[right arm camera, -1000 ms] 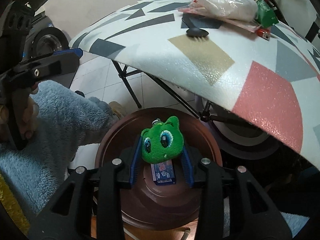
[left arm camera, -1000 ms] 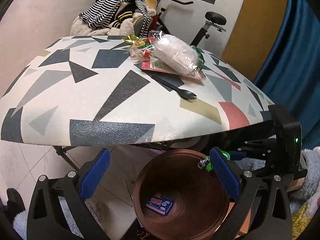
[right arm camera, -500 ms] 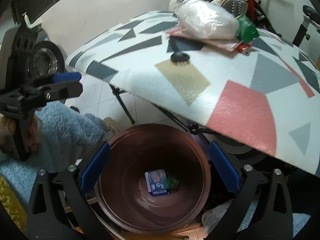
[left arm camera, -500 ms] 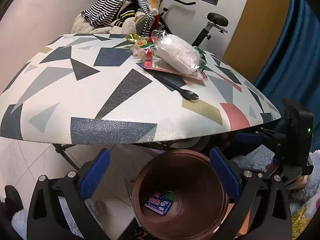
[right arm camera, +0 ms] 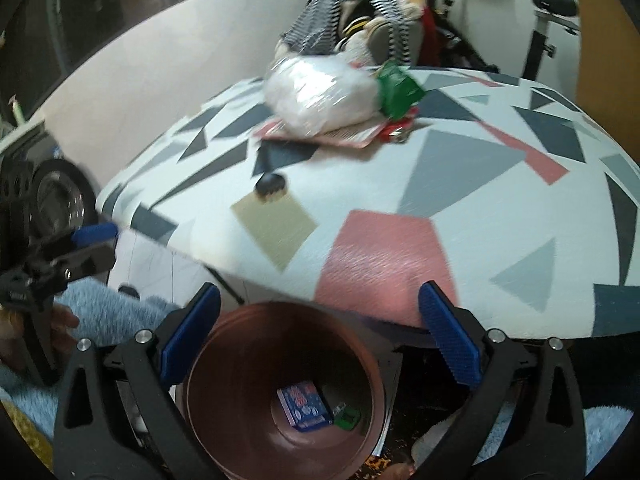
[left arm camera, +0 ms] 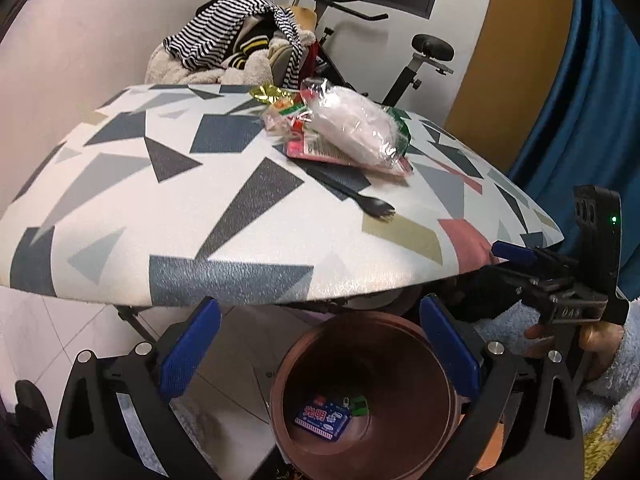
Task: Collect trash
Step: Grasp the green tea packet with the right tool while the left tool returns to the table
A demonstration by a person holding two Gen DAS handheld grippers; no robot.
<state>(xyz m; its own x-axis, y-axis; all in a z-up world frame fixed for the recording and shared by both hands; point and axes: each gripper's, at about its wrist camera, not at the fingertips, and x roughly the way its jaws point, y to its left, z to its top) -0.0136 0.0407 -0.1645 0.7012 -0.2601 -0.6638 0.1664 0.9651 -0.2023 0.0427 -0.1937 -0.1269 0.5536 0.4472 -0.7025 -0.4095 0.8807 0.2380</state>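
Observation:
A brown bin (left arm camera: pixel 362 396) (right arm camera: pixel 280 392) stands on the floor under the table's near edge. Inside lie a blue packet (left arm camera: pixel 323 421) (right arm camera: pixel 305 406) and a small green plush toy (left arm camera: pixel 357 405) (right arm camera: pixel 347 418). My left gripper (left arm camera: pixel 318 354) hangs open above the bin with nothing between its fingers. My right gripper (right arm camera: pixel 318 344) is open and empty too, over the bin's rim. On the patterned table (left arm camera: pixel 120 220) (right arm camera: pixel 460 200) rests a heap of trash: a white plastic bag (left arm camera: pixel 354 128) (right arm camera: pixel 320 96), a pink card, a green wrapper (right arm camera: pixel 400 88) and a black spork (left arm camera: pixel 370 206) (right arm camera: pixel 270 184).
A chair piled with striped clothes (left arm camera: pixel 240 48) and an exercise bike (left arm camera: pixel 428 60) stand behind the table. A blue curtain (left arm camera: pixel 580 100) hangs at the right. A person's fleece sleeves (right arm camera: pixel 108 312) flank the bin. The table's folding legs (left arm camera: pixel 136 320) cross the tiled floor.
My right gripper opened and let the green plush toy drop into the bin beside the blue packet, then lifted and tilted up toward the table. The left gripper stayed put.

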